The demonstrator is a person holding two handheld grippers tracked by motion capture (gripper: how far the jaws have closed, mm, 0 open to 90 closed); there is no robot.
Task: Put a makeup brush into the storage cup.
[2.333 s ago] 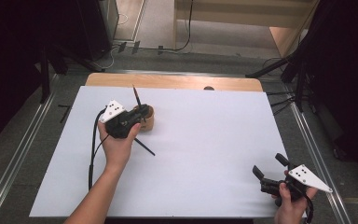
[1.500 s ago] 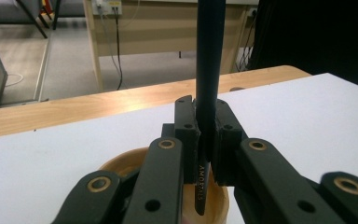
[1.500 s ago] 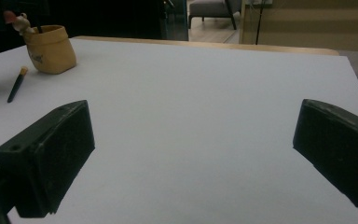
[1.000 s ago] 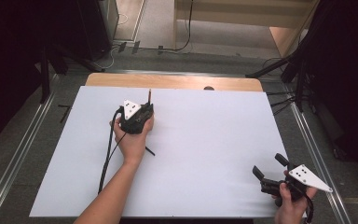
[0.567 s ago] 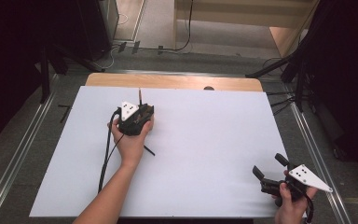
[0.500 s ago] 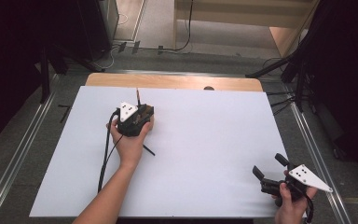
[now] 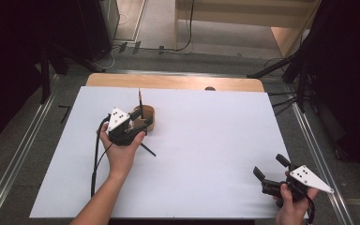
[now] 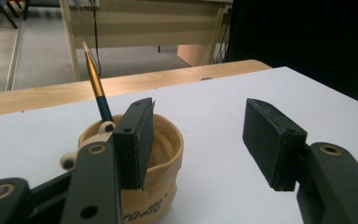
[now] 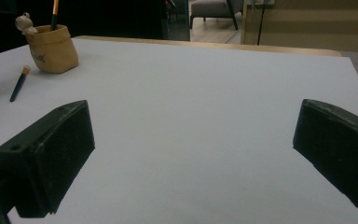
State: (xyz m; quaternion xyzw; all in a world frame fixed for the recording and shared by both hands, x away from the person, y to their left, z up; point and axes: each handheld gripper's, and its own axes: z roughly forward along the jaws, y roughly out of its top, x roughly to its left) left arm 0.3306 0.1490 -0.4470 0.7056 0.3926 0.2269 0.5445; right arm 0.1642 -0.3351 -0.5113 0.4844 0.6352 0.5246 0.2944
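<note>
Fabric forms the small tan pouch [image 7: 146, 118] that stands upright on the white table [image 7: 215, 154], toward its far left part. A little pale figure [image 8: 69, 160] clings to the pouch's rim. Inside stands one pencil [image 8: 95, 84] — gold-shafted with a dark blue lower section — its long axis nearly vertical, leaning slightly, its pale sharpened tip pointing up and away from the person. Its lower end is hidden in the pouch.

A second pencil [image 7: 147, 150], dark, lies flat on the table just on the near side of the pouch, its long axis running diagonally; in the right gripper view [image 9: 19, 84] its pale end points toward the pouch.

The left gripper [image 7: 138, 123] hovers just beside the pouch on its near side; its jaws have just been opening and now stand apart with nothing between them — the upright pencil is free of the pads. The right gripper [image 7: 269, 172] sits near the table's near right corner, well apart from the pouch, jaws spread wide over bare table, holding nothing.
</note>
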